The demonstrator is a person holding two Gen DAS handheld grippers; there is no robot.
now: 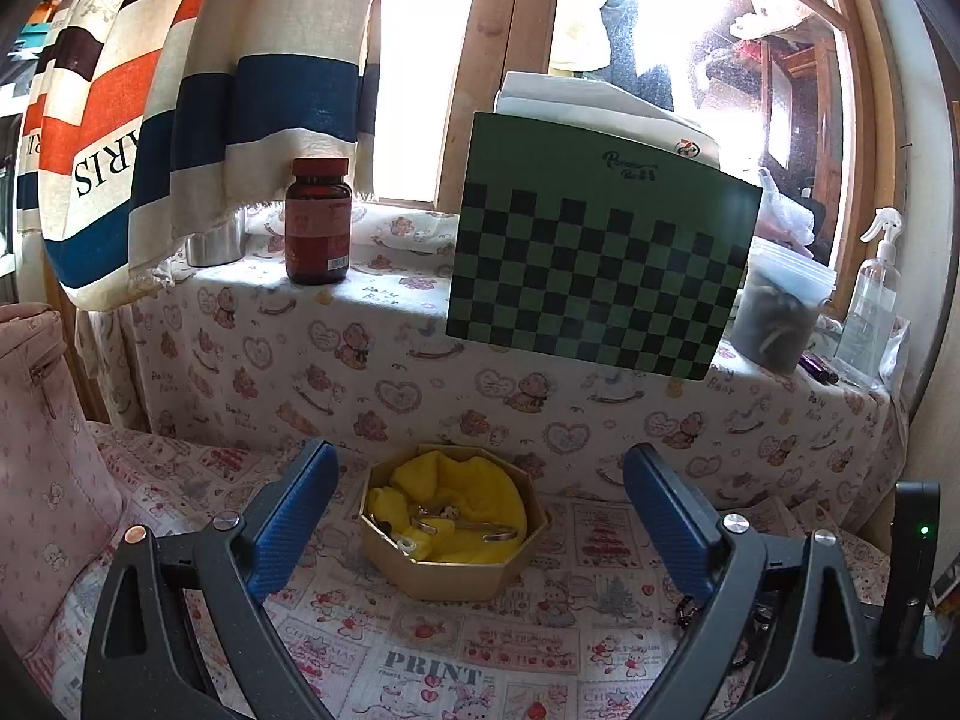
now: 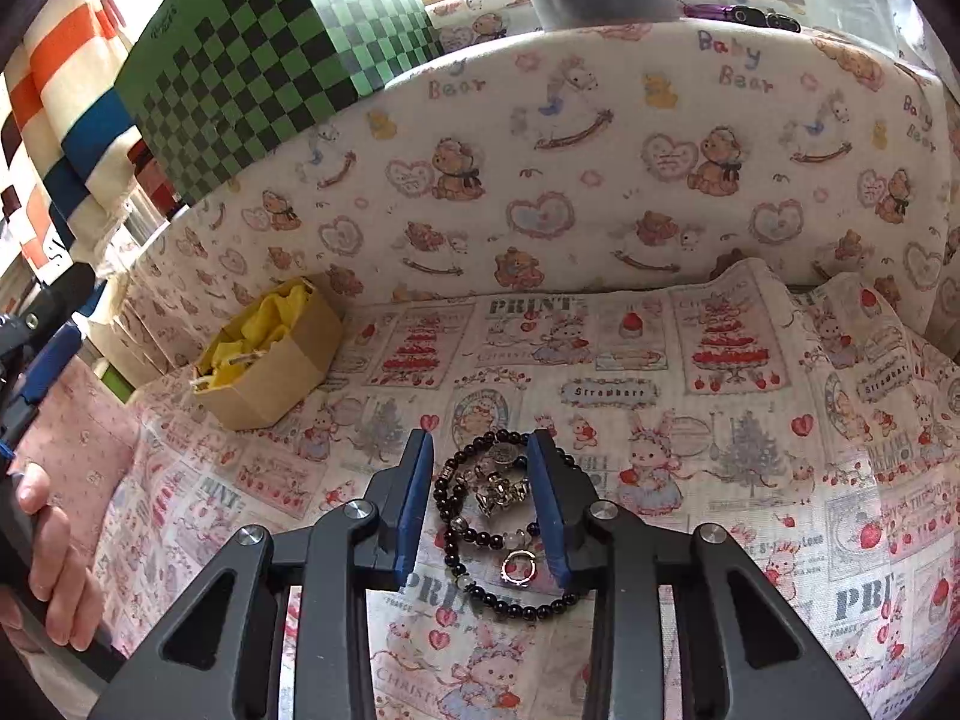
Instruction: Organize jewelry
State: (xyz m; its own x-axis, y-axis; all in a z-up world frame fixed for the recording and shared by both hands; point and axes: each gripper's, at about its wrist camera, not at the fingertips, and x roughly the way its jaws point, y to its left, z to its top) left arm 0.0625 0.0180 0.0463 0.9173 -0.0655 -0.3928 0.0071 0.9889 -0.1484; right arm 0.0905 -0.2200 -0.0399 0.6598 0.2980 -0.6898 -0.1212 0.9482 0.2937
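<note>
My left tongs (image 1: 480, 516) gape wide before an eight-sided cardboard box (image 1: 454, 570) lined with crumpled yellow cloth (image 1: 480, 489), metal bangles (image 1: 465, 525) inside. My right tongs (image 2: 482, 501), tilted down and narrowed, straddle a black beaded bracelet (image 2: 480, 534) on the printed tablecloth (image 2: 720, 420); contact unclear.
</note>
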